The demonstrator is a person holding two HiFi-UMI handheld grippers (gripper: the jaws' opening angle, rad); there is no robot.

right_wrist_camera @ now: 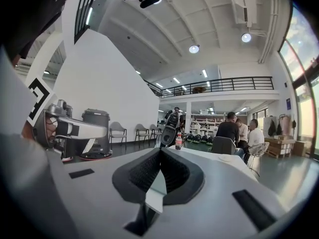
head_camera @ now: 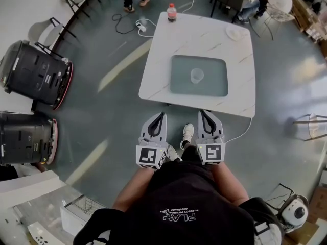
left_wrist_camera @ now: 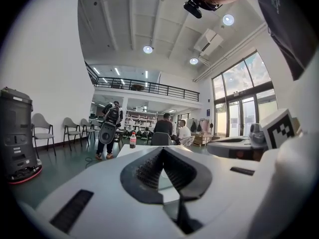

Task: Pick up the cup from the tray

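The cup (head_camera: 197, 75) stands mid-tray (head_camera: 179, 88) on the white table (head_camera: 204, 34), well in from every rim, while the left gripper (head_camera: 162, 115) and right gripper (head_camera: 203, 113) hang just short of the table's near edge, jaws pressed together and empty, with floor (head_camera: 117, 116) open to the left.

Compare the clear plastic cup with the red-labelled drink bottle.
The clear plastic cup sits on the grey tray; the red-labelled drink bottle stands at the far edge of the white table. The cup is see-through and open-topped; the bottle is dark and capped. Both stand upright.
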